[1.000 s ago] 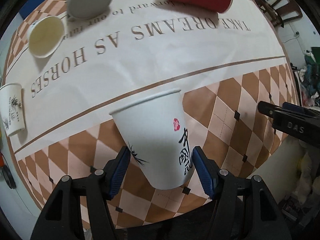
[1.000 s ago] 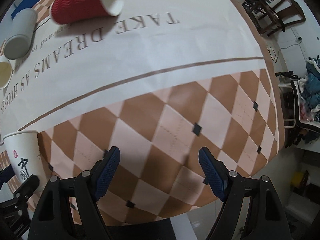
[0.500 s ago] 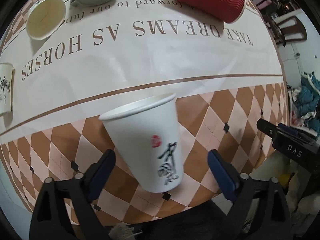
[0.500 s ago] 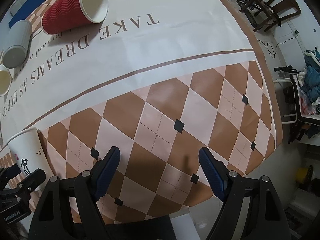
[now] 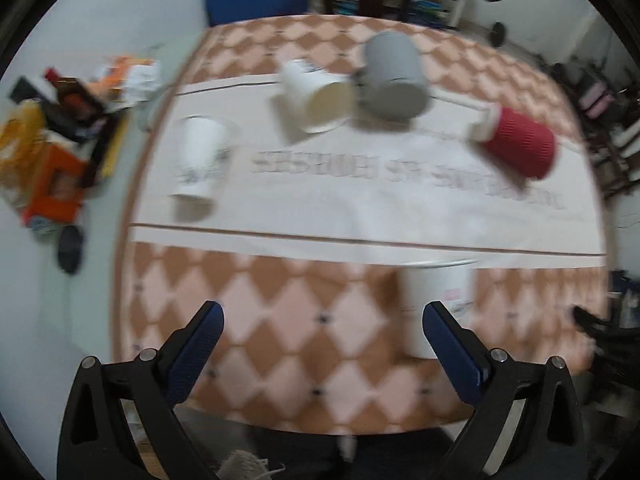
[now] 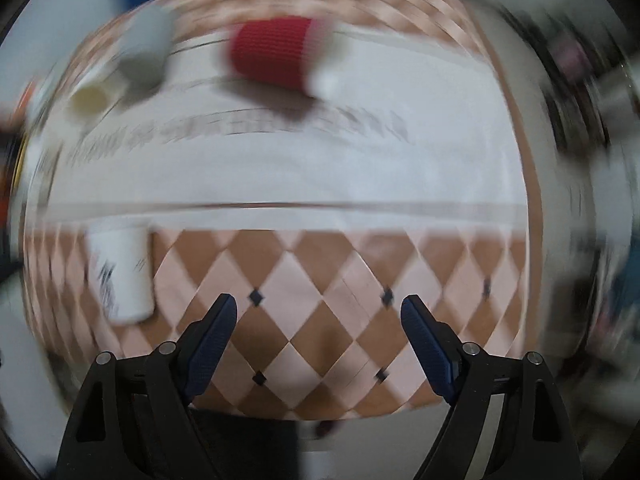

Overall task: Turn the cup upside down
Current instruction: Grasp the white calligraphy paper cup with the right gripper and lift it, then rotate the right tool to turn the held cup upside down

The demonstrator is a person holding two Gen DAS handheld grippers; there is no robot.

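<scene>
A white paper cup with black writing (image 5: 436,308) stands upright, rim up, on the checked part of the tablecloth. It is just beyond my left gripper's right fingertip, outside the jaws. It also shows in the right wrist view (image 6: 122,272) at the left. My left gripper (image 5: 320,320) is open and empty. My right gripper (image 6: 318,314) is open and empty over the checked cloth. Both views are blurred by motion.
Farther back on the white band are a red ribbed cup on its side (image 5: 516,146), a grey cup (image 5: 394,74), a white cup on its side (image 5: 316,96) and another white cup (image 5: 200,158). Clutter lies on the floor to the left (image 5: 56,144).
My left gripper has let go of the white cup, opened wide and pulled back and to the left. The cup now stands alone. The right gripper has swung, staying open.
</scene>
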